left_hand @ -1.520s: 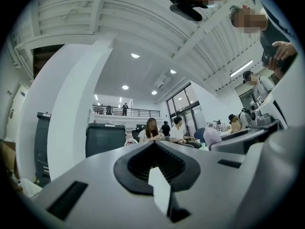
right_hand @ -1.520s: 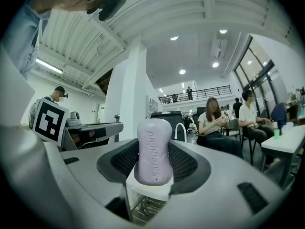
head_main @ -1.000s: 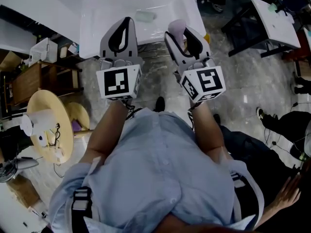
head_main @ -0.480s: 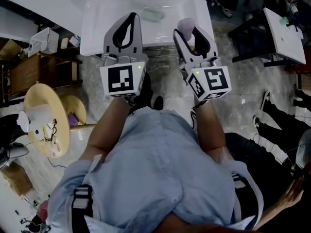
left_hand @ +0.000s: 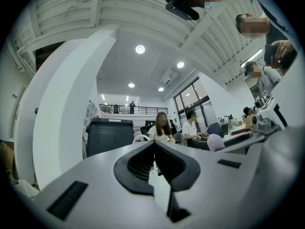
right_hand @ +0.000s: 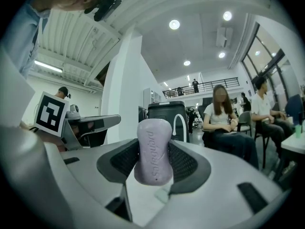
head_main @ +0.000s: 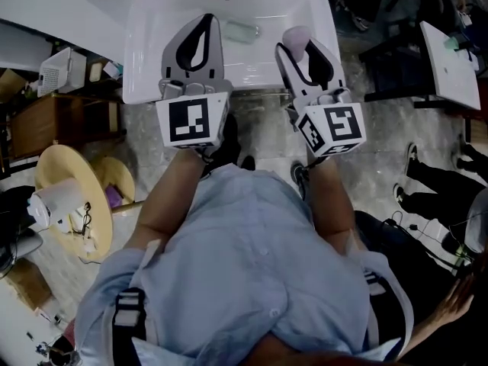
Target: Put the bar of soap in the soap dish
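Sink basin (head_main: 149, 59), white and shallow, fills the top of the head view. A pale green oblong dish (head_main: 242, 30), apparently the soap dish, lies inside it toward the far side. It looks empty, though it is too small there to be sure. Both grippers are held over the near part of the basin, side by side and apart, with their marker cubes toward the person.

The bar of soap (right_hand: 154, 151) is not in the dish. It is held in the right gripper (head_main: 296, 43), whose jaws are clamped on it, one ribbed dark pad pressing each long side. The bar is pale lilac, smooth and rounded at the corners. It stands upright between the pads, with its top rising above them, and embossed lettering runs along its length. In the head view its rounded end pokes out past the jaw tips, to the right of the green dish and well apart from it.

The left gripper (left_hand: 153, 146) holds nothing. Its jaws are together at the tips, leaving only the teardrop-shaped gap between the dark pads behind them.

A dark lidded bin (left_hand: 109, 135) stands across the room, its contents out of sight, and seated people are beside it.
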Motion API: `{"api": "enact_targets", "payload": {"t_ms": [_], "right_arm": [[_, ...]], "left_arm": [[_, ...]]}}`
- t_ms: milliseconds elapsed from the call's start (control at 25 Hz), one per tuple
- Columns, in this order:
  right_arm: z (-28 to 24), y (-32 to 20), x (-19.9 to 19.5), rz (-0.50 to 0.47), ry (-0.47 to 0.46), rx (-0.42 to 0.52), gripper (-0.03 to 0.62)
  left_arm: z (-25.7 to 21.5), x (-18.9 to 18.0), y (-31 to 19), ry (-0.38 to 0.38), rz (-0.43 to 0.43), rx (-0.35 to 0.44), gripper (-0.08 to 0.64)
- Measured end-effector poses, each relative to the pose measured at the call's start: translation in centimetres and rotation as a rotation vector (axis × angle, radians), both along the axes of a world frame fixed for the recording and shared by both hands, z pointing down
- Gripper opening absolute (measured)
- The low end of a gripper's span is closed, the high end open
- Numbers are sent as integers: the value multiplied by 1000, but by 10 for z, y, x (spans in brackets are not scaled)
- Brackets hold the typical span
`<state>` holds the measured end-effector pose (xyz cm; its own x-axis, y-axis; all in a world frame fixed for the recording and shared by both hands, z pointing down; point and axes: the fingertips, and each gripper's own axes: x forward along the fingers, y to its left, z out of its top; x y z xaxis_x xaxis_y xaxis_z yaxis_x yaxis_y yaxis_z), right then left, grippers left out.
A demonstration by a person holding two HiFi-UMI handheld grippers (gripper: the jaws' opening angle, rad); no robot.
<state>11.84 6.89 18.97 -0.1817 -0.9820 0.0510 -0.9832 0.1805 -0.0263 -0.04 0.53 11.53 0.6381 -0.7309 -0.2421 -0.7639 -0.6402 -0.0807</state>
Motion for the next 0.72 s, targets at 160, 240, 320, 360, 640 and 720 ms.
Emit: {"api": "enact_targets", "payload": {"t_ms": [160,240,320,360,640,720], "right_arm": [[7,-26,5,6,0,-7,206],[10,-37,10,15,-1,-15,206],[12,-48,14,20,-4,-10,206],[13,-54,15,22,-5,-8,206],[14,-100,19,27,-5,-18,206],[16,-111,18,22,-8,-18,206]], "left_arm": [[9,9,-29,1,18,-20,9],[12,14,-42,2,28,-24,10],[15,19,-54,-1,38,-23,9],[15,21,-60,-2,42,-22,9],[23,29,-107,-12,59,-36,9],[24,29,-118,-7,60,-39,9]]}}
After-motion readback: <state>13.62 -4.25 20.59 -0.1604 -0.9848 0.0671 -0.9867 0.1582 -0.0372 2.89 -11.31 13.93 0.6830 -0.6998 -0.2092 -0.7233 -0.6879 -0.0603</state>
